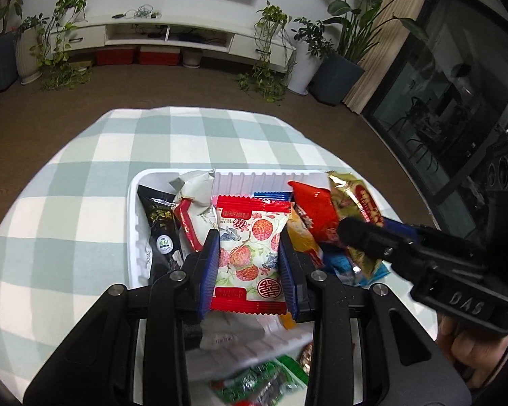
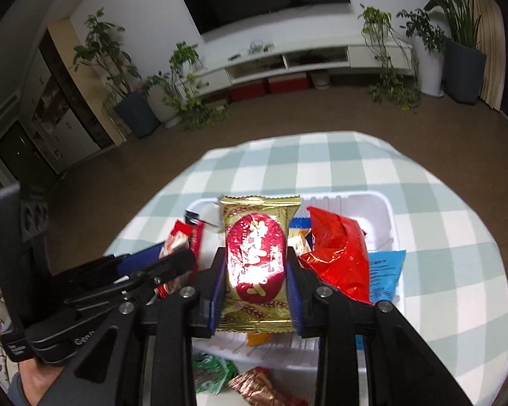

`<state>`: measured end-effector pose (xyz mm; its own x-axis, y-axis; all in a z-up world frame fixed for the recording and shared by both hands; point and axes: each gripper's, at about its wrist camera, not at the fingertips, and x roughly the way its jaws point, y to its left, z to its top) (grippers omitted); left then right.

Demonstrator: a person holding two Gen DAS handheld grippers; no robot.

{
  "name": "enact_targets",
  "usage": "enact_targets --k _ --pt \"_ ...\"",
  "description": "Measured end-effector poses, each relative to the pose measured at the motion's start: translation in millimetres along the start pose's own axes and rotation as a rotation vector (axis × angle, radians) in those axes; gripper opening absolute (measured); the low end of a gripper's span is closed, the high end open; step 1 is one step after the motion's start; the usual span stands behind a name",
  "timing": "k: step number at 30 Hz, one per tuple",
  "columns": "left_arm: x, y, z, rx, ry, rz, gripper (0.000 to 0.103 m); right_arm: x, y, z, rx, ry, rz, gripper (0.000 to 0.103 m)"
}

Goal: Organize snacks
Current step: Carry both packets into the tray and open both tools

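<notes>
My left gripper (image 1: pixel 249 237) is shut on a white snack packet with red fruit print and red ends (image 1: pixel 250 250), held over the white tray (image 1: pixel 133 237). My right gripper (image 2: pixel 256 257) is shut on a gold packet with a red oval label (image 2: pixel 258 257), also over the white tray (image 2: pixel 386 216). The tray holds several snacks: a black packet (image 1: pixel 161 226), a grey-white packet (image 1: pixel 194 186), a red packet (image 1: pixel 313 209) and a blue one (image 2: pixel 386 274). The right gripper shows at the right of the left wrist view (image 1: pixel 365 233).
The tray sits on a green-and-white checked tablecloth (image 1: pixel 84 186). A green packet (image 1: pixel 264 382) and a brown foil packet (image 2: pixel 257 385) lie on the cloth in front of the tray. Brown floor, plants and a TV cabinet lie beyond the table.
</notes>
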<state>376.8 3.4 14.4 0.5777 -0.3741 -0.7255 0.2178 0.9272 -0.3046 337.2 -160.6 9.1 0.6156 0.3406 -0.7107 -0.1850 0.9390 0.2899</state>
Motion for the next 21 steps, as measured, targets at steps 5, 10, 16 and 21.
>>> enact_targets --k 5,10,16,21 --pt "26.2 10.2 -5.7 -0.004 0.029 0.02 0.031 24.8 -5.1 -1.8 -0.001 0.037 -0.021 0.034" --pt "34.2 9.2 -10.2 0.018 0.02 0.046 0.032 45.9 -6.7 -7.2 -0.015 0.077 -0.057 0.034" --pt "37.3 2.6 -13.3 0.056 0.018 0.068 0.039 51.3 -14.1 -11.2 -0.004 0.087 -0.074 0.035" --pt "35.8 -1.4 -14.4 0.078 0.017 0.075 0.042 49.4 -17.9 -12.5 -0.004 0.09 -0.076 0.035"
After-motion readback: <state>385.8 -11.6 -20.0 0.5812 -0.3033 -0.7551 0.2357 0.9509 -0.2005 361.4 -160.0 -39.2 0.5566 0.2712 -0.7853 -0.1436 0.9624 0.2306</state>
